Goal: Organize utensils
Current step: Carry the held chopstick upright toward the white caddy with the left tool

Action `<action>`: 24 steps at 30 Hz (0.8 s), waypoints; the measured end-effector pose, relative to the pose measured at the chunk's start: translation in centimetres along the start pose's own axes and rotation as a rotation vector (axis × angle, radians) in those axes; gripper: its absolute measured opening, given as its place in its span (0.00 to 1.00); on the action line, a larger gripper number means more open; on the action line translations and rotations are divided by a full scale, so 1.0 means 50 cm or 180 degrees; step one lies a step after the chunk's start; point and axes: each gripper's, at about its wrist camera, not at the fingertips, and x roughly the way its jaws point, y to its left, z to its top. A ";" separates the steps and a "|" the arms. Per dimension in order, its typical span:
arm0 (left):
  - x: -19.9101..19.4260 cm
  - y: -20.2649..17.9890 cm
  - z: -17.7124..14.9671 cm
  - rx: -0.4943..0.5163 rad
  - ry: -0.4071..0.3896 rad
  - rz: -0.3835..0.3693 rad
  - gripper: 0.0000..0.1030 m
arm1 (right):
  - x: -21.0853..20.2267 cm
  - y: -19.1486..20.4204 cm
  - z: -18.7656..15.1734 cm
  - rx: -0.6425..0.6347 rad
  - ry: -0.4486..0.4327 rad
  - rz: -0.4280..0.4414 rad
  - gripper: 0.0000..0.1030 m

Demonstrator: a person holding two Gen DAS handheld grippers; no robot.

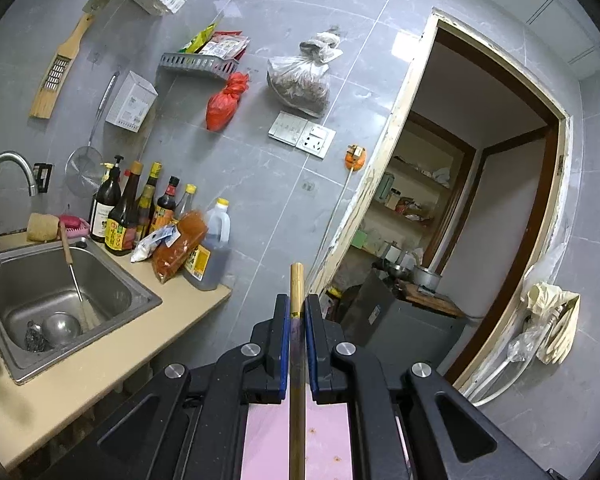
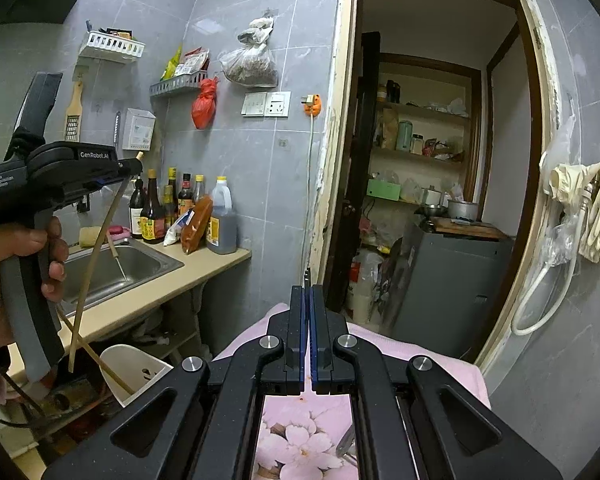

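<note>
Bamboo, thin and stiff: the chopstick [image 1: 296,312] is light, a little slippery, and easy to pivot, so a hold near its middle is safer than this one near its thick end. The left hand-held gripper [image 1: 297,312] is clamped on it, in the air beside the table [image 1: 100,364]. Its long axis points forward and up. The right hand-held gripper [image 2: 309,300] is closed, holding something thin that I cannot identify.

Sink [image 1: 66,280] sits in the counter [image 1: 100,364], bottles [image 1: 140,216] behind it along the wall, doorway [image 1: 480,200] off to the right, shelves [image 2: 420,148] inside.
</note>
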 end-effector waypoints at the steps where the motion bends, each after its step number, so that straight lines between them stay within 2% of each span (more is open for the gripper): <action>1: -0.002 0.001 -0.003 0.0002 0.0002 -0.0004 0.07 | 0.000 0.002 -0.004 -0.0006 0.0006 0.0010 0.02; 18: 0.003 0.009 -0.020 0.0022 0.0094 -0.0120 0.07 | 0.016 0.014 -0.023 0.0013 0.0047 0.0138 0.02; 24: 0.001 0.014 -0.025 0.0021 0.0135 -0.0163 0.07 | 0.017 0.031 -0.027 -0.0116 0.0006 0.0078 0.02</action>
